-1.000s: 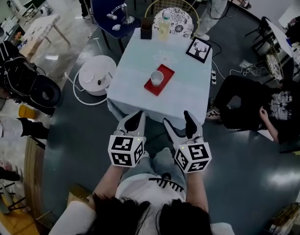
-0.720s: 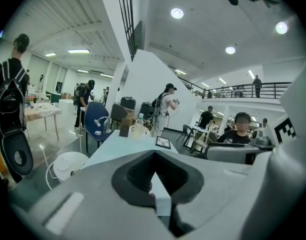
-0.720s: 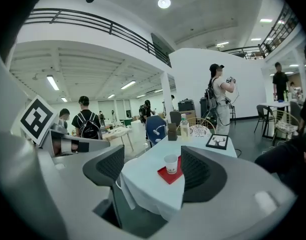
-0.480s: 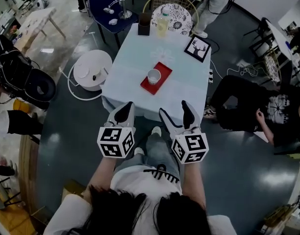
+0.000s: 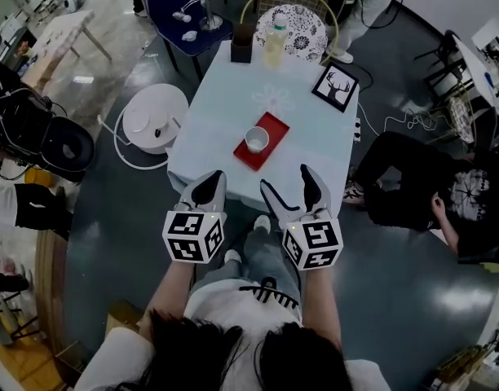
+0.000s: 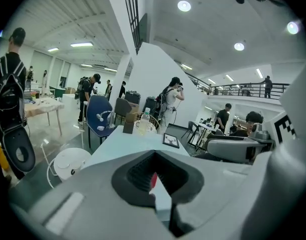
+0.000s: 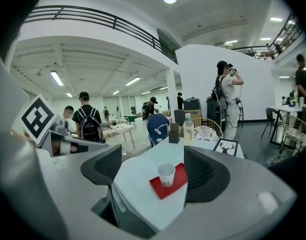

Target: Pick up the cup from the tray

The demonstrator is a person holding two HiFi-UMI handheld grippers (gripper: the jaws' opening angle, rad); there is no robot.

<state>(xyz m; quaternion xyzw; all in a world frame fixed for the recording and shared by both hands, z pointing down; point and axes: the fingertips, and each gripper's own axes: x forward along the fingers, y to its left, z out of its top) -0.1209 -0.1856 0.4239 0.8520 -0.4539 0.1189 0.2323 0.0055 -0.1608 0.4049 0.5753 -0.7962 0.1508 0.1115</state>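
Note:
A white paper cup (image 5: 256,139) stands upright on a red tray (image 5: 270,129) in the middle of a pale blue table (image 5: 225,104). Both grippers hover short of the table's near edge, apart from cup and tray. My left gripper (image 5: 206,191) is shut, with nothing held. In the left gripper view (image 6: 155,181) only a sliver of the red tray (image 6: 152,180) shows through the narrow slit between its jaws. My right gripper (image 5: 289,187) is open and empty. In the right gripper view (image 7: 155,173) the cup (image 7: 166,174) and tray (image 7: 176,183) sit framed between its jaws, some way ahead.
At the table's far edge stand a plastic bottle (image 5: 273,43) and a dark box (image 5: 242,46); a framed deer picture (image 5: 333,86) lies at the far right. A patterned chair (image 5: 292,24) stands behind, a white round stool (image 5: 156,119) left. A person (image 5: 412,186) sits at the right.
The table has come a little nearer and both grippers have shifted slightly left and up in the head view. Jaw openings look the same; the cup and tray have not moved.

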